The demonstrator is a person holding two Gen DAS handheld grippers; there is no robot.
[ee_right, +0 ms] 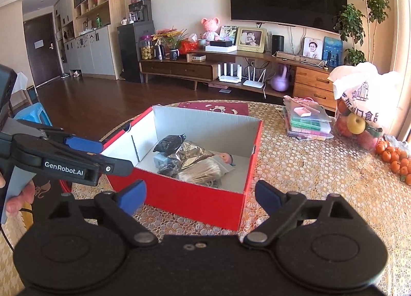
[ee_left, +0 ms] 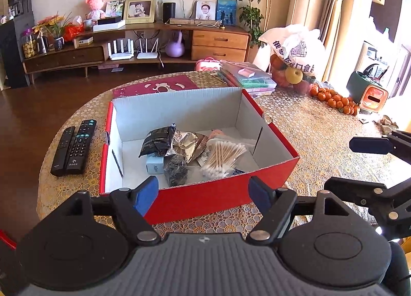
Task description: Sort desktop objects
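Observation:
A red cardboard box (ee_left: 226,193) (ee_right: 179,198) with a white inside sits on the patterned table. Inside lie a black snack packet (ee_left: 156,140), a silver foil packet (ee_left: 187,143) (ee_right: 196,156), a bag of cotton swabs (ee_left: 222,158) (ee_right: 199,174), a small pale blue box (ee_left: 155,166), a black bundle (ee_left: 176,169) and a small doll (ee_right: 226,158). My left gripper (ee_left: 204,194) hangs open just in front of the box's near wall, holding nothing. My right gripper (ee_right: 201,197) is open and empty too, before the box's near corner. The left gripper (ee_right: 84,153) also shows at the left of the right wrist view.
Two black remotes (ee_left: 74,151) lie left of the box. A stack of plastic cases (ee_left: 246,79) (ee_right: 307,121), a white bag of fruit (ee_left: 295,57) (ee_right: 359,116) and loose tangerines (ee_left: 334,101) (ee_right: 395,160) sit at the far right. Behind the box lies its red lid (ee_left: 154,88).

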